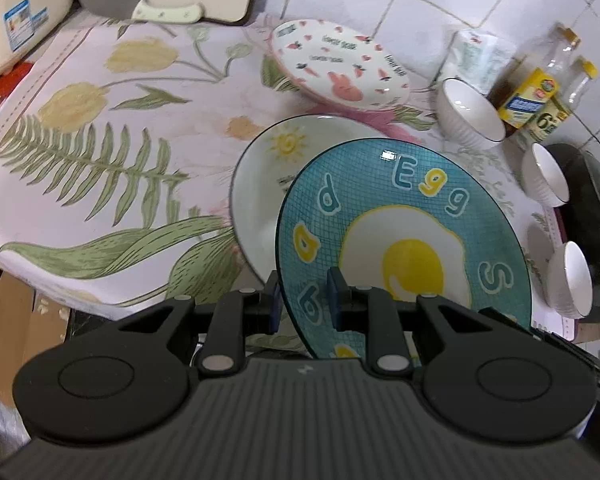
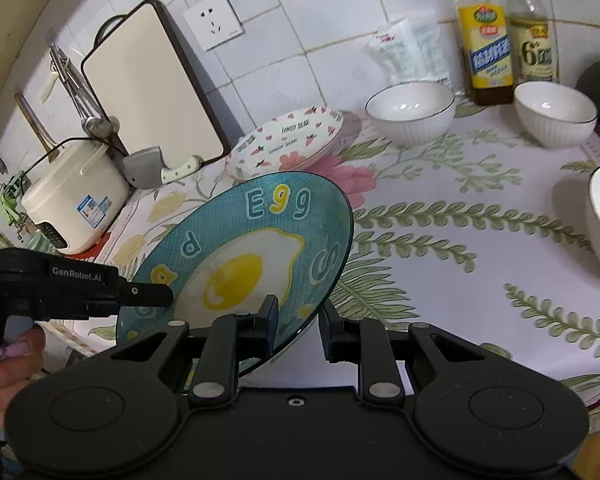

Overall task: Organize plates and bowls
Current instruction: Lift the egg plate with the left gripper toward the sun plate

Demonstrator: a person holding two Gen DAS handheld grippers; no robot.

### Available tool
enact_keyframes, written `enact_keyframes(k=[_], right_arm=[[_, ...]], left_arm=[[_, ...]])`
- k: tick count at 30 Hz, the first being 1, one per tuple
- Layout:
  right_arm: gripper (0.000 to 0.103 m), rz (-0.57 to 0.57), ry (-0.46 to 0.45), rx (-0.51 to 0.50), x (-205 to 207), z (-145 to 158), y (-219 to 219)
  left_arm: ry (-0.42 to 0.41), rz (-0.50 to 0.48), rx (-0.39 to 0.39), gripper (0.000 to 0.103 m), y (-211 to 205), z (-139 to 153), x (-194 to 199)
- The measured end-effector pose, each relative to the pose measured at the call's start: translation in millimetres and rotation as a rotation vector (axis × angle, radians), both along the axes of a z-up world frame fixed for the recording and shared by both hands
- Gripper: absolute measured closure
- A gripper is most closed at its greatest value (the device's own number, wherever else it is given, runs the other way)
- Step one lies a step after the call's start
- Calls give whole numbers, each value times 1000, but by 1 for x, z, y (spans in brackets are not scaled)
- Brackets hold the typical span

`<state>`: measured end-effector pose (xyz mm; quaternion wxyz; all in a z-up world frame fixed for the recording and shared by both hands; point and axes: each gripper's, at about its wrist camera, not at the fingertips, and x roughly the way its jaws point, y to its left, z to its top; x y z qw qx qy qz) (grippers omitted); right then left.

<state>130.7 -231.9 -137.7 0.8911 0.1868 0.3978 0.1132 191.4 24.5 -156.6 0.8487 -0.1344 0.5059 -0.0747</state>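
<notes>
A teal plate with a fried-egg picture (image 1: 404, 240) is held tilted above the table. My left gripper (image 1: 303, 300) straddles its near rim, one finger on each side, closed on it. In the right wrist view the same plate (image 2: 256, 252) shows, with my right gripper (image 2: 298, 322) around its lower right rim and a visible gap at the right finger. The left gripper also shows there, on the plate's left rim (image 2: 156, 294). A white plate with a sun drawing (image 1: 268, 184) lies under the teal one. A pink carrot-pattern plate (image 1: 340, 64) lies further back. Three white bowls (image 1: 470, 114) (image 1: 546, 174) (image 1: 570, 280) stand at the right.
A floral cloth (image 1: 100, 140) covers the table. A cream rice cooker (image 2: 76, 208), a cleaver (image 2: 152, 166) and a cutting board (image 2: 152, 84) stand at the back left. Two bottles (image 2: 486, 40) and a bag (image 2: 412, 48) stand by the tiled wall. A dark pan (image 1: 596, 200) sits far right.
</notes>
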Motion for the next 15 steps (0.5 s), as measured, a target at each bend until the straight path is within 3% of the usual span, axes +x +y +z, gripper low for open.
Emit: enact_keyframes(k=[15], right_arm=[[76,89,111,-54,40,-20,18]], left_arm=[[76,53,33,82,9,-25,21]])
